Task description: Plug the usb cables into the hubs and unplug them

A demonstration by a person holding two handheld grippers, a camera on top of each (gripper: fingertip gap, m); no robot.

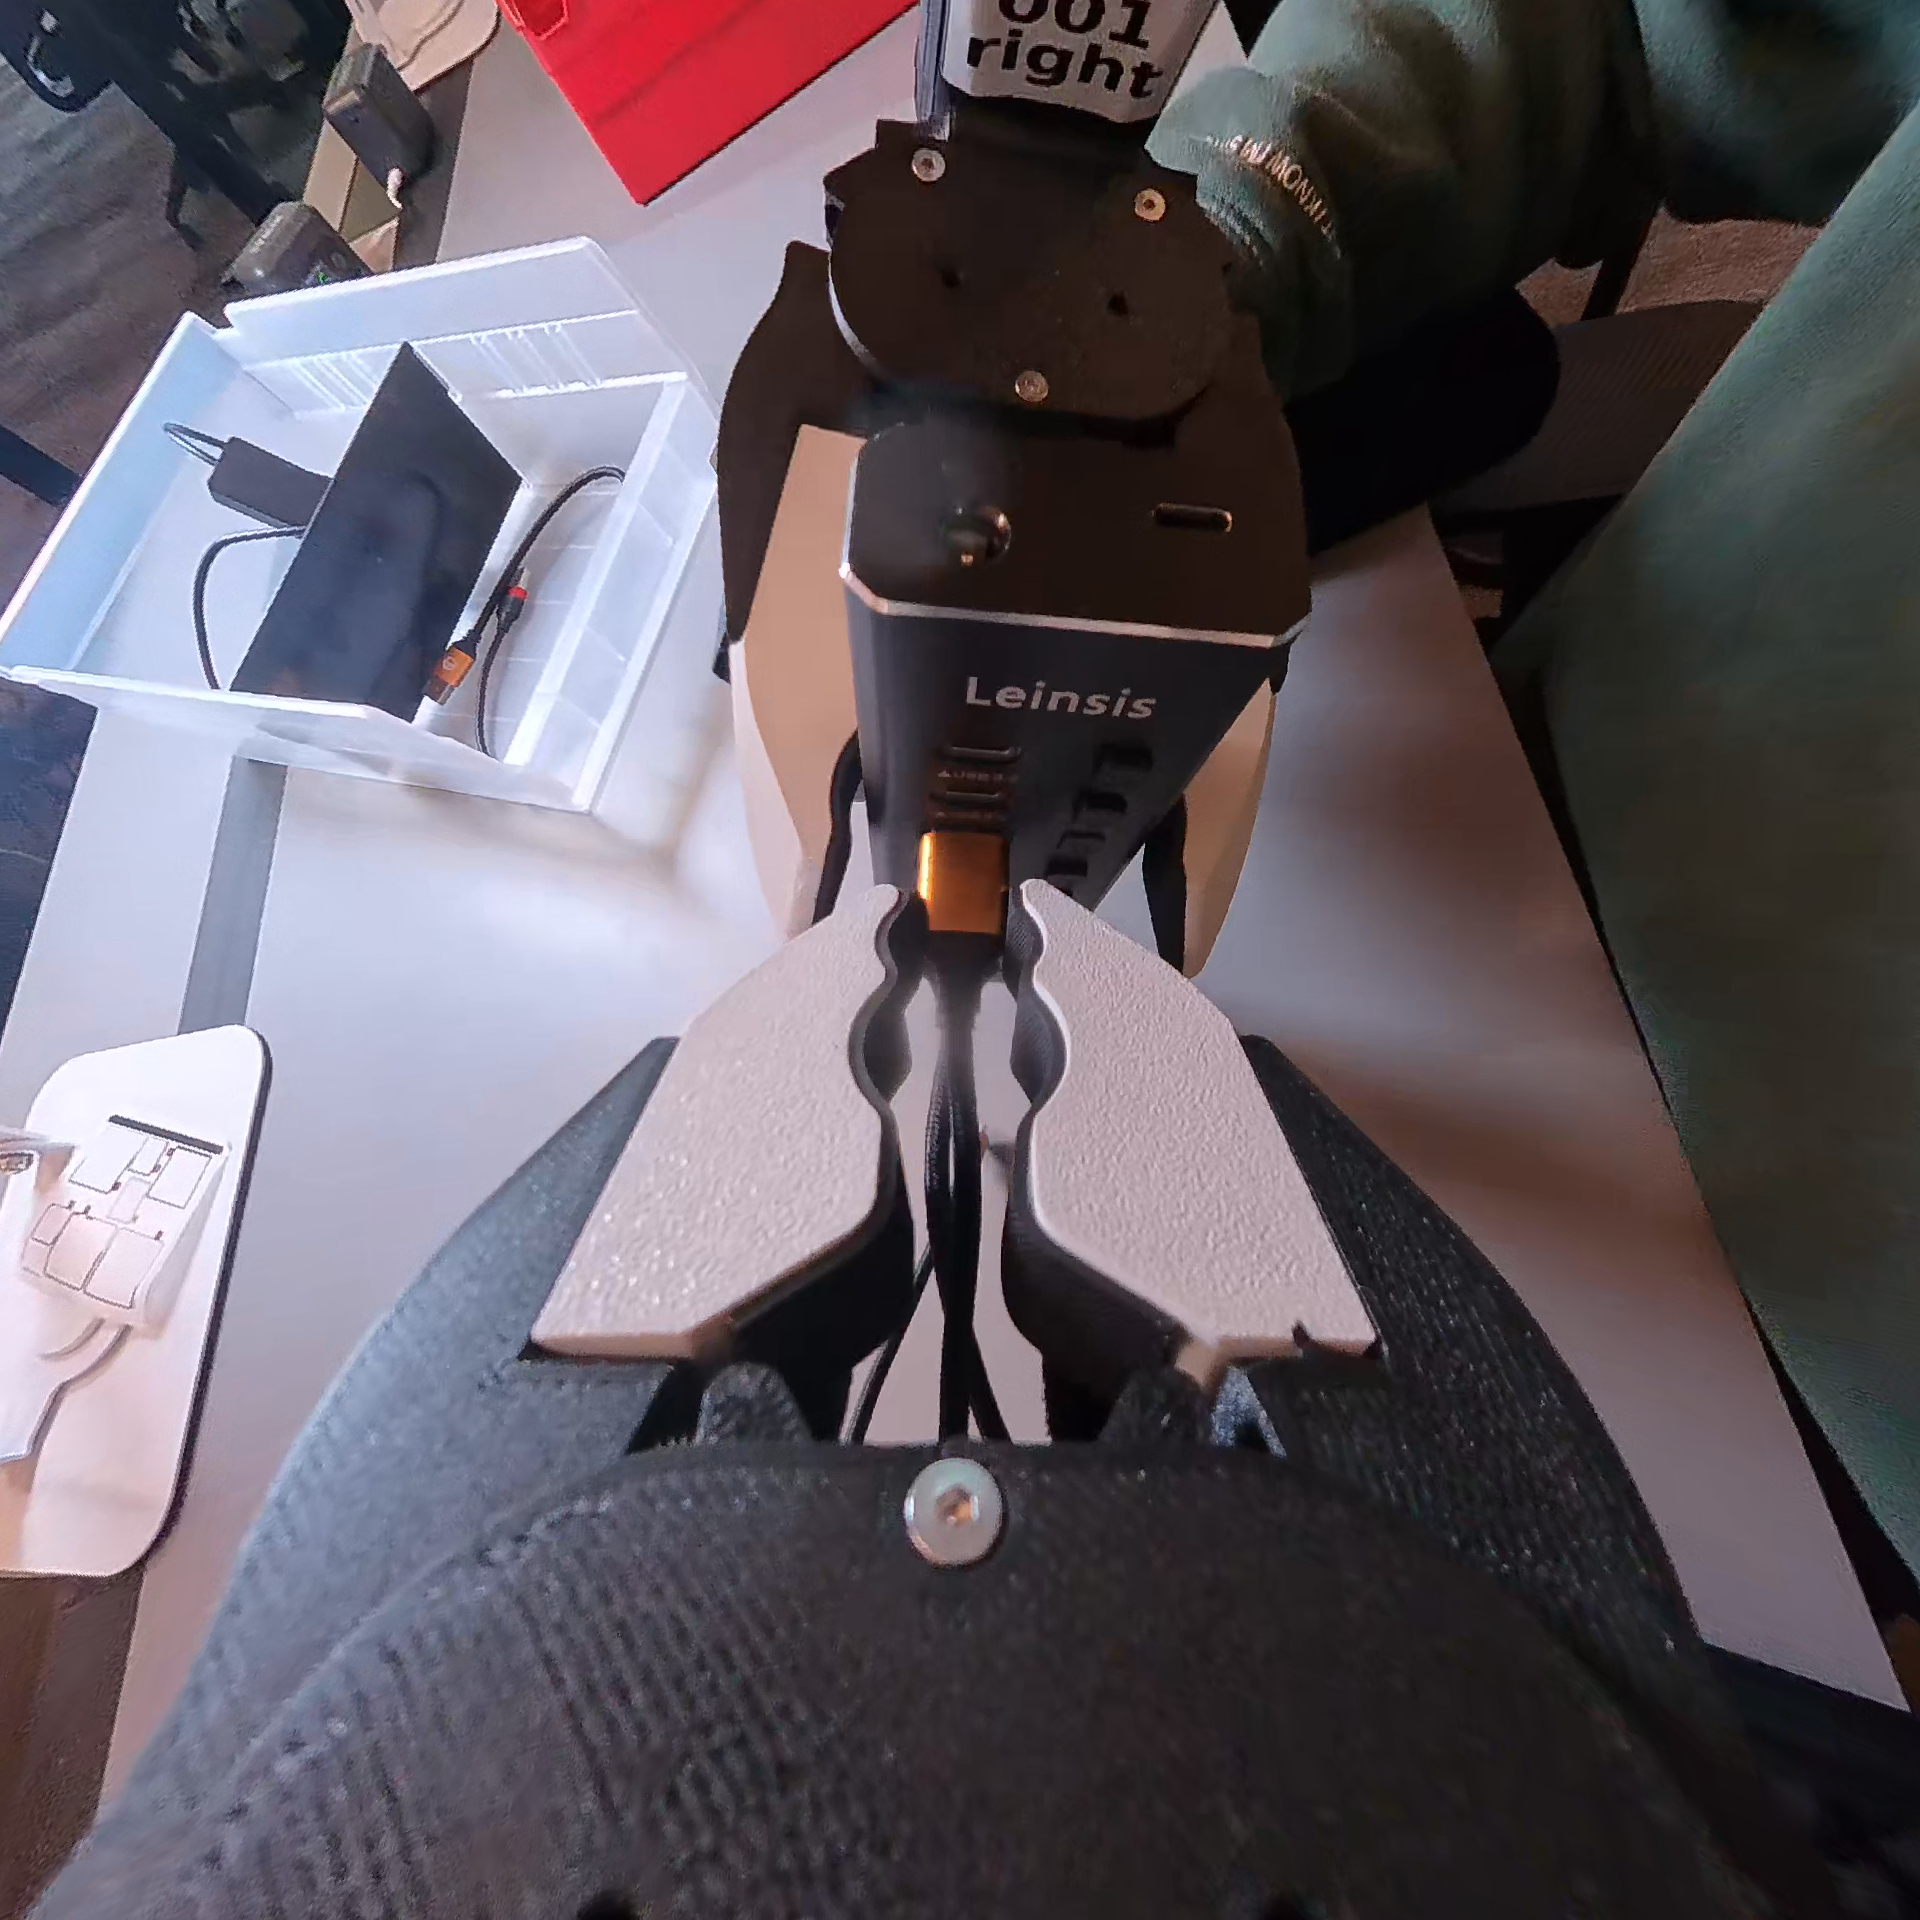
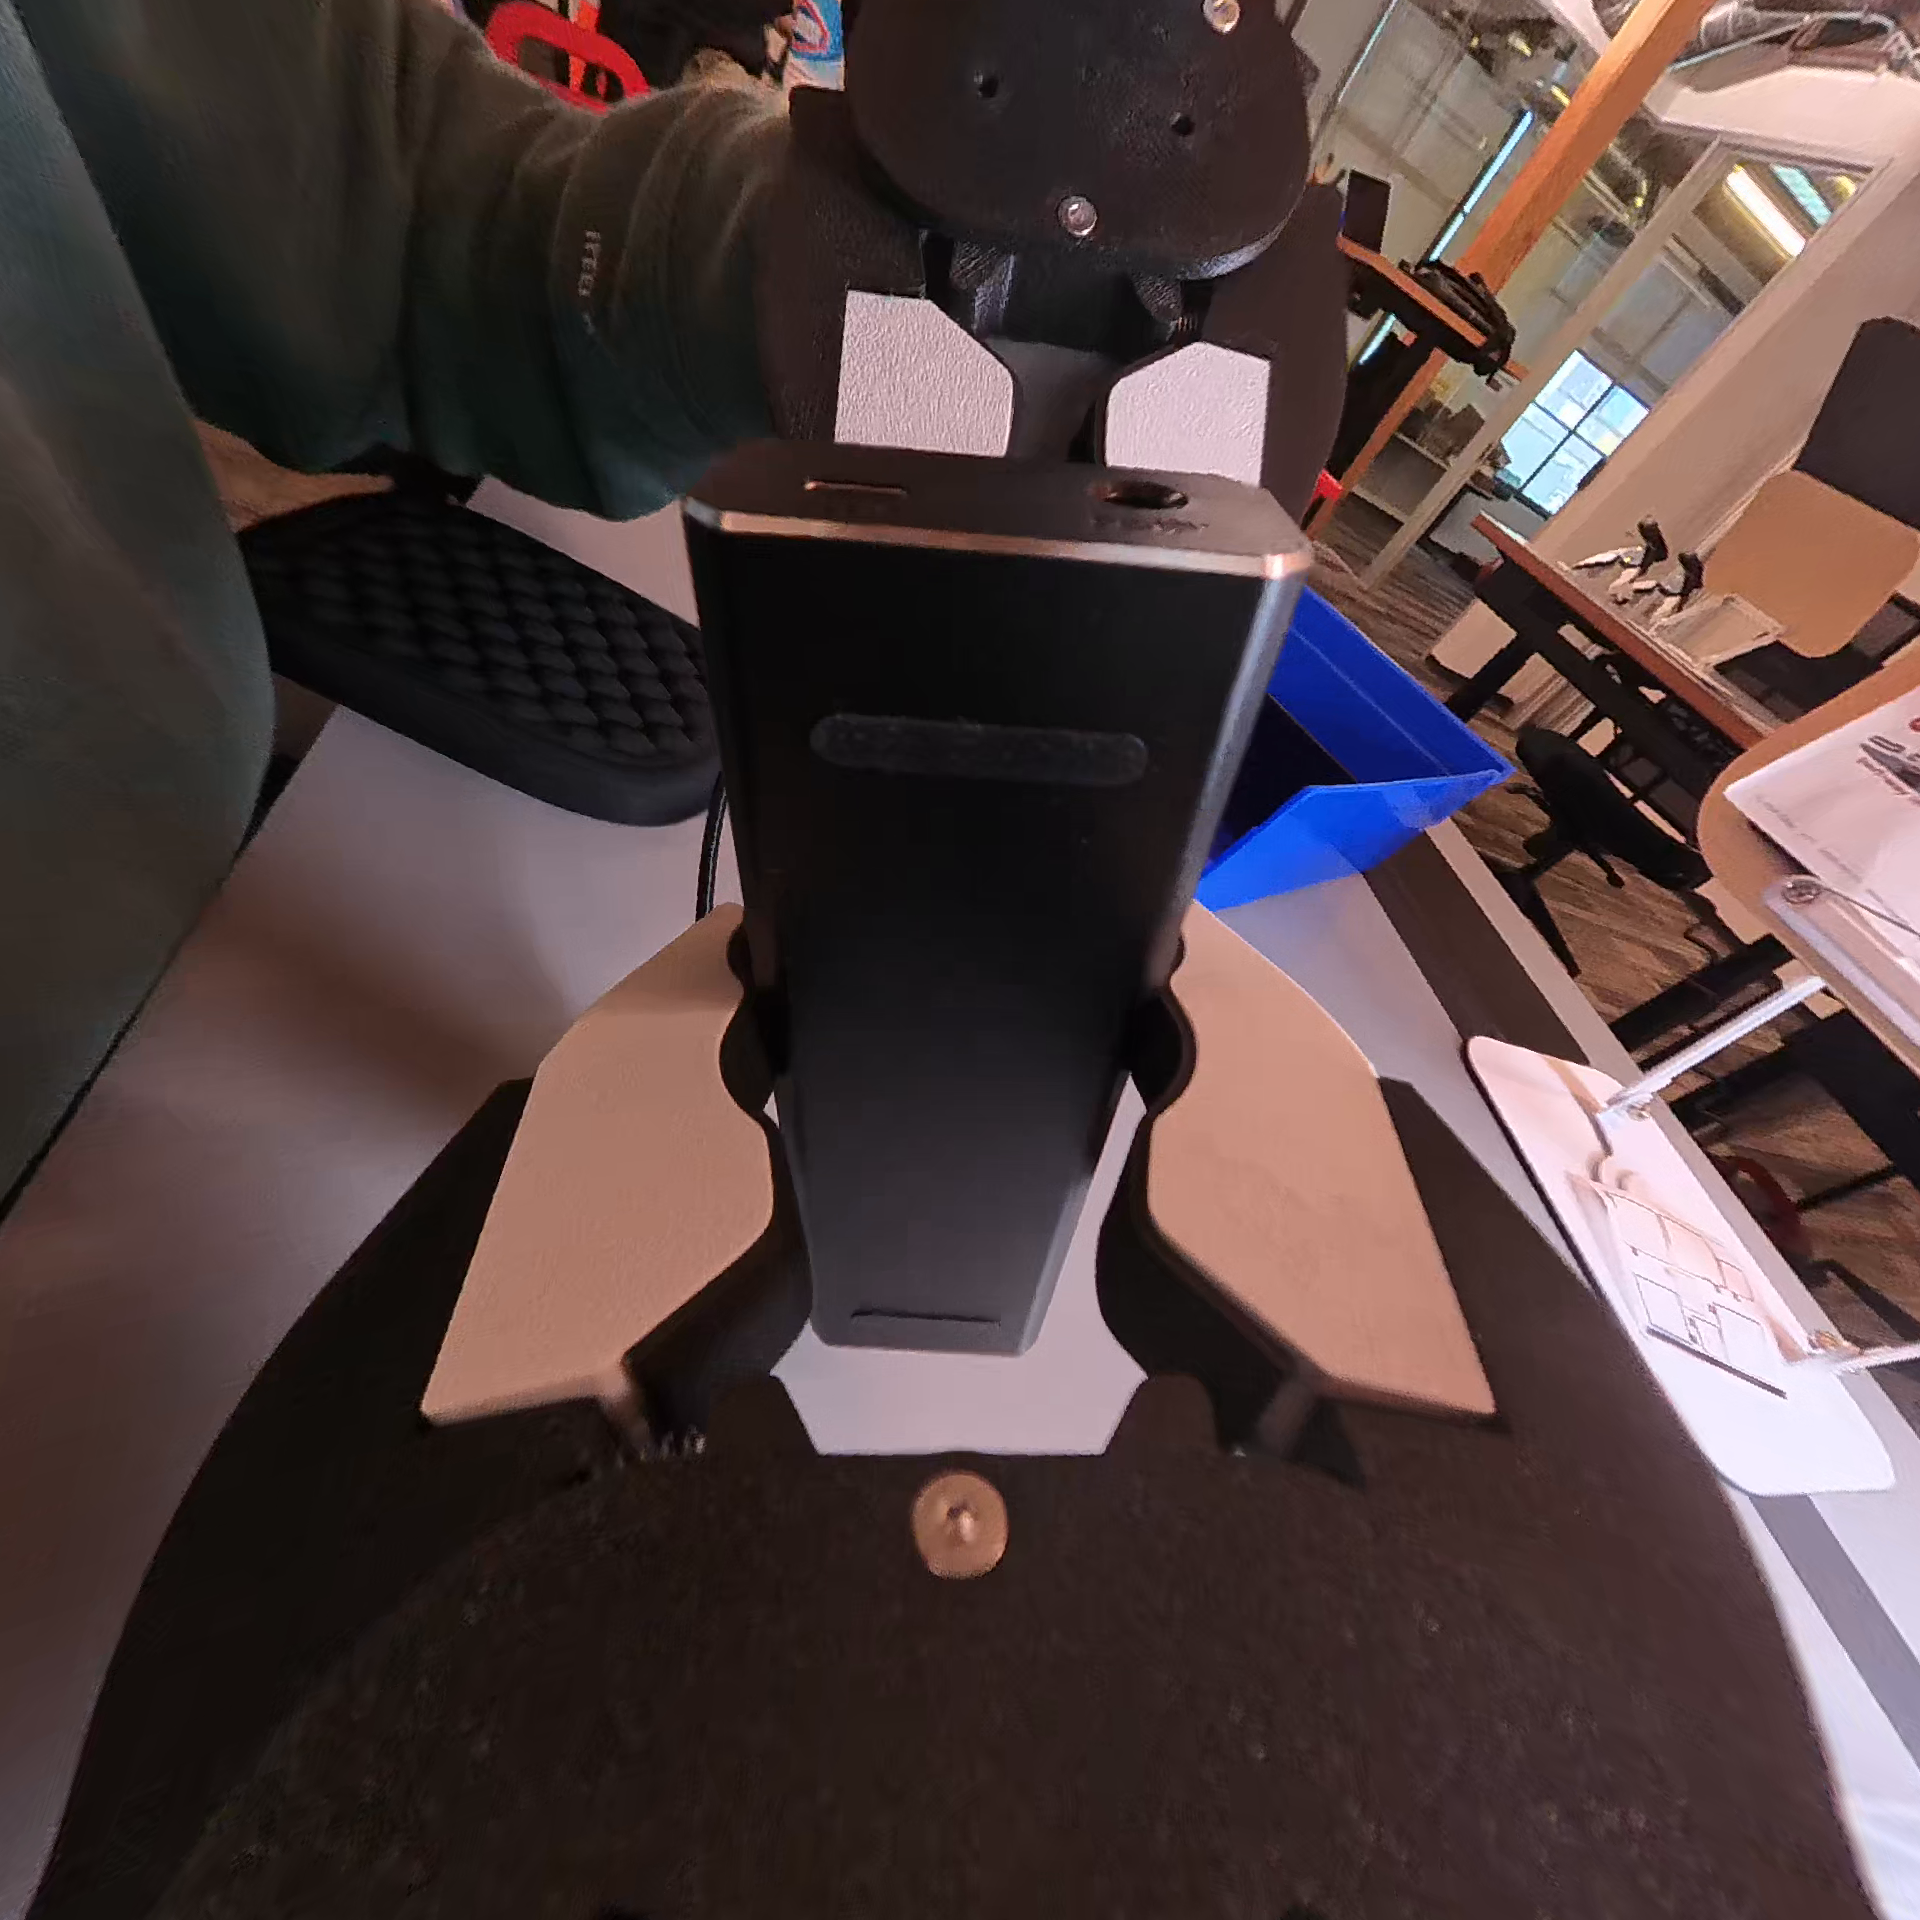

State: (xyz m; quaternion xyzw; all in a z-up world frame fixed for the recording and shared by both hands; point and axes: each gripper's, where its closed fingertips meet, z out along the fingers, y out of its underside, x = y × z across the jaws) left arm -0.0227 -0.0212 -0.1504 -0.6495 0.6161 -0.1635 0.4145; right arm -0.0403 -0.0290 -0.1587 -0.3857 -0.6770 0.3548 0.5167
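Open office room, white desk [image 1: 436, 935] in the foreground; more tables and windows behind in the right wrist view.

Right gripper [image 2: 961, 1049]: jaws partly apart, clamped on the two long sides of a dark USB hub [image 2: 966, 914]. Hub is held off the desk, standing on end between the pale fingers [image 2: 623, 1174]. This view shows only the hub's plain back face with a dark pad strip; the ports are hidden from here.

Left gripper [image 1: 961, 914]: jaws nearly closed, with the orange plug [image 1: 961, 883] of a black braided cable [image 1: 951, 1143] between the tips. The plug's front end sits at a port in the left column on the hub's [image 1: 1060, 717] port face. The fingers [image 1: 748, 1122] appear to pinch the plug's sides, though contact is not clear-cut. How deep the plug is seated cannot be made out. Cable runs back between the fingers toward the camera; its far end is out of view.

Each gripper shows in the other's view, facing it across the hub. A green sleeve [image 1: 1455, 156] reaches to the right gripper.

Elsewhere: white plastic tray [image 1: 644, 447] at the left, well apart from the hub, holding a black box [image 1: 374, 551] and a second cable with an orange plug [image 1: 457, 670]. Red bin [image 1: 707, 83] beyond it, cut off by the frame. Blue bin [image 2: 1351, 790] behind the hub in the right wrist view, partly hidden.
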